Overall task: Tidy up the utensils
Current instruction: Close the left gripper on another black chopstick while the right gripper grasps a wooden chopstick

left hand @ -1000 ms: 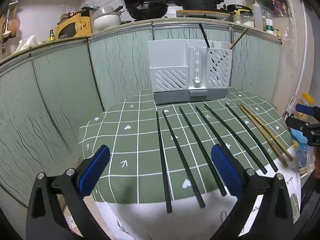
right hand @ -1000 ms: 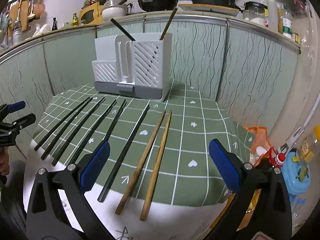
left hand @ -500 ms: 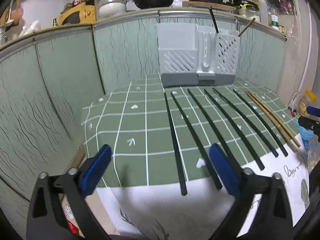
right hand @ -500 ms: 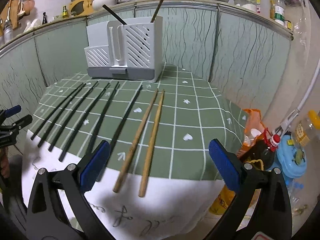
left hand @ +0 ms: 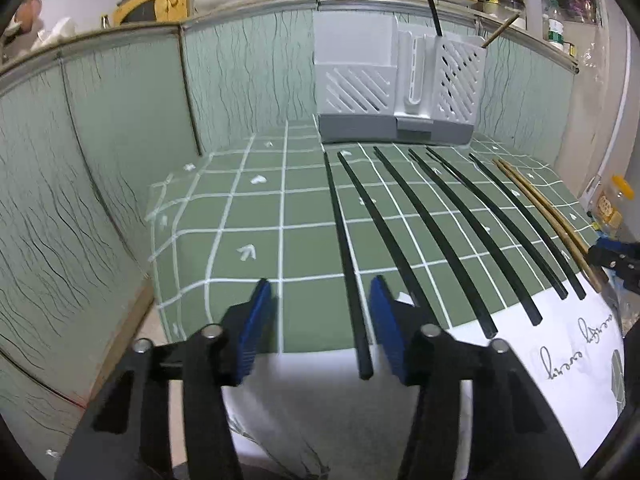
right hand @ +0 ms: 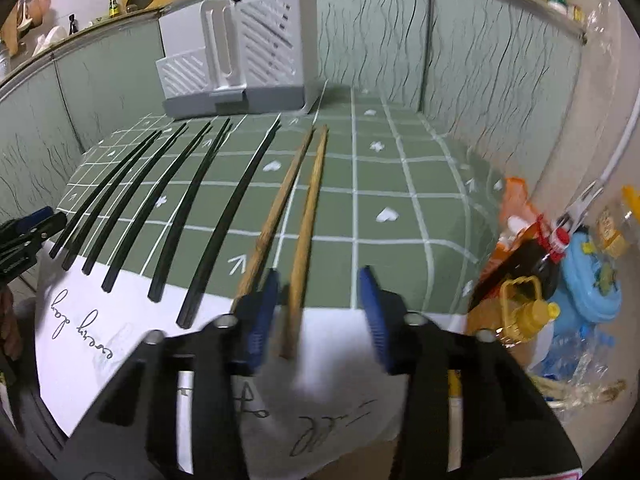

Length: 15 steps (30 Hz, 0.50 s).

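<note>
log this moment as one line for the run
left gripper: closing, black chopstick between fingers | right gripper: closing, wooden chopstick between fingers | holder: behind

A: What sits between the right gripper's (right hand: 318,312) blue fingers (right hand: 262,316)?

B: The near end of 1 wooden chopstick (right hand: 306,236); the jaws are closing, not yet pressing it.

A: And the rest?

B: 6 black chopsticks (right hand: 224,224) lie left on the table (right hand: 400,200), before a white utensil holder (right hand: 244,56).
</note>
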### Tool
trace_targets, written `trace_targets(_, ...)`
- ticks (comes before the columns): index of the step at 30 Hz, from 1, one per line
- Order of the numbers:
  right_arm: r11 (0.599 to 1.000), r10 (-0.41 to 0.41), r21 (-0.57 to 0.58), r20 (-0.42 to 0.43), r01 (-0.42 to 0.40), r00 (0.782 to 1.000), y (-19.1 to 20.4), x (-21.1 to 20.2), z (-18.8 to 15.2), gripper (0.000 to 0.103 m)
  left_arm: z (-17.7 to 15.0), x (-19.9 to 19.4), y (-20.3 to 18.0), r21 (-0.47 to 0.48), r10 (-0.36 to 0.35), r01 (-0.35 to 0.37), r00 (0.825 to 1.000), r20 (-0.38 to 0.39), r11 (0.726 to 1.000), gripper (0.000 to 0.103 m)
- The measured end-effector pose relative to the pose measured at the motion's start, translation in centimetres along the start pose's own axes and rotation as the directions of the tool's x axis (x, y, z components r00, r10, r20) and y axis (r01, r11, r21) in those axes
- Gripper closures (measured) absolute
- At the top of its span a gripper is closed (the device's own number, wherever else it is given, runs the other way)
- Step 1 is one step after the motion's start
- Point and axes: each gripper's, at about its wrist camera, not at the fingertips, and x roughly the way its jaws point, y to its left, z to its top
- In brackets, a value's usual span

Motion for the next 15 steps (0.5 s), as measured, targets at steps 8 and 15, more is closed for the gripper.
trace_targets(8,0.998,-0.042,-0.042,0.003,0.042,0.999,0.9,0.3,-0.4,0.086,-0.1,0.9,-1.3,0.022,-0.012,0.013,1.0,-0.016,1.0,0.075)
trace_targets(15,0.998,-0.058,-0.033,-0.002,0.058,0.998,1.2,0.4,-0.3,0.096,-0.2,0.9,-1.5,0.038,0.076,-0.076,0.997,-0.011,0.996,0.097)
